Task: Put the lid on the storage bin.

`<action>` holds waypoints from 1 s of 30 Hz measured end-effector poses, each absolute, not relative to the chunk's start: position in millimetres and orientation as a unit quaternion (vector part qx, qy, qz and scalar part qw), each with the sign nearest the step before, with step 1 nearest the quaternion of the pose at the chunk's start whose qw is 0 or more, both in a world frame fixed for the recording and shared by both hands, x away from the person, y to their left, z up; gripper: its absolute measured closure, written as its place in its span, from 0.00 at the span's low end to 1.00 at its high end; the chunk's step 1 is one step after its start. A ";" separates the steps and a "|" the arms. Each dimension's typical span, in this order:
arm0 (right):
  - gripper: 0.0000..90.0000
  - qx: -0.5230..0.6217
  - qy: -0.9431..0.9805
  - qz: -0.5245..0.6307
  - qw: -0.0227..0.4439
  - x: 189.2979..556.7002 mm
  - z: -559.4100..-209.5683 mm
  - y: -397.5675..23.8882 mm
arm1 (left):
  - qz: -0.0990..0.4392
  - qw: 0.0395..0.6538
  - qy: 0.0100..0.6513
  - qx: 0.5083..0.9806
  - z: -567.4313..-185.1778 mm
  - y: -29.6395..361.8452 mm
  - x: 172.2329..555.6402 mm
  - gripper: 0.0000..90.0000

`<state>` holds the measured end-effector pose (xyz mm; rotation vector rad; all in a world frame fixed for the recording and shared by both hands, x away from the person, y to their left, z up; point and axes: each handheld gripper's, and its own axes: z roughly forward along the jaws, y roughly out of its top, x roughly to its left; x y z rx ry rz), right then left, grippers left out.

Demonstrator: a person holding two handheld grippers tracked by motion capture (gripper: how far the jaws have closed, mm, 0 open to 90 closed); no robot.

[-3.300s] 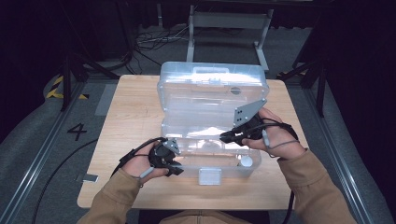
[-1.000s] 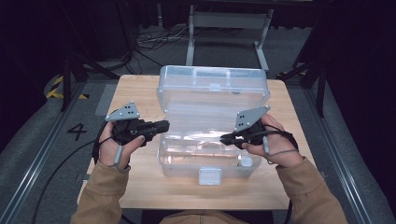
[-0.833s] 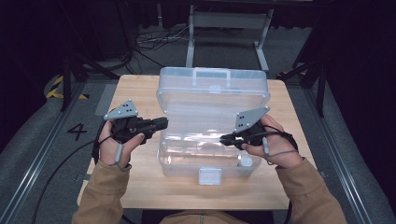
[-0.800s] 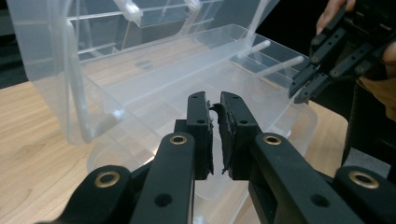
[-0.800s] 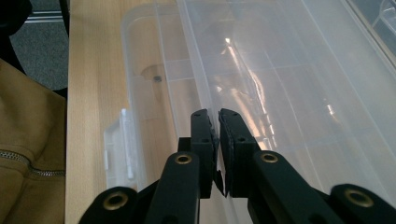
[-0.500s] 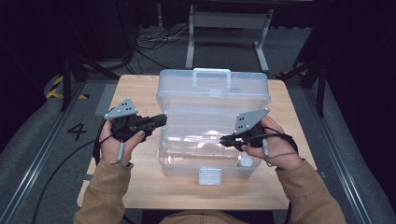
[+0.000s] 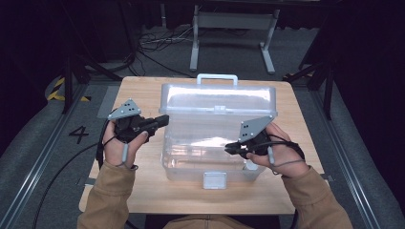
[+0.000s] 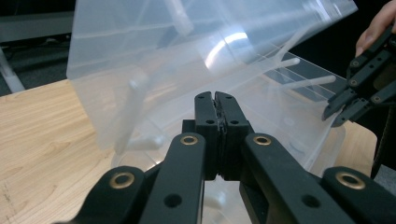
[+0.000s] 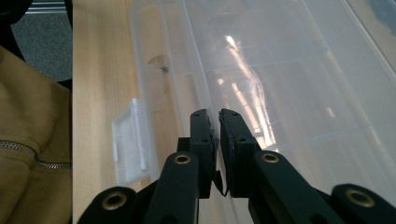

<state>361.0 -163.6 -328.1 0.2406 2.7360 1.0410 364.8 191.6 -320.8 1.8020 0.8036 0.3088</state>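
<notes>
Clear plastic storage box (image 7: 217, 143) sitting mid-surface on wooden surface (image 7: 143, 95), lid (image 7: 219, 102) hanging half-raised, white latch (image 7: 214, 180) facing person. Left gripper (image 7: 162, 120) resting at box's left edge, fingers having just been closing, now pressing together with nothing between. Right gripper (image 7: 230, 148) hovering at box's right front, fingers nearly meeting, holding nothing.

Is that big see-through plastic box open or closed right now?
Open. The clear box's lid is raised and tilted back, handle on top; the front latch hangs free.
</notes>
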 end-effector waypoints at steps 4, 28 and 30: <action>0.95 0.082 0.925 0.355 0.105 356.8 -327.8 -164.9 | 0.129 0.535 0.336 0.765 -320.7 190.1 363.9 1.00; 1.00 0.138 0.878 0.443 0.114 345.8 -312.8 -211.7 | 0.114 0.522 0.329 0.779 -320.5 192.4 363.1 1.00; 1.00 0.145 0.872 0.454 0.116 344.8 -312.6 -217.7 | 0.113 0.520 0.328 0.780 -320.5 192.4 362.9 1.00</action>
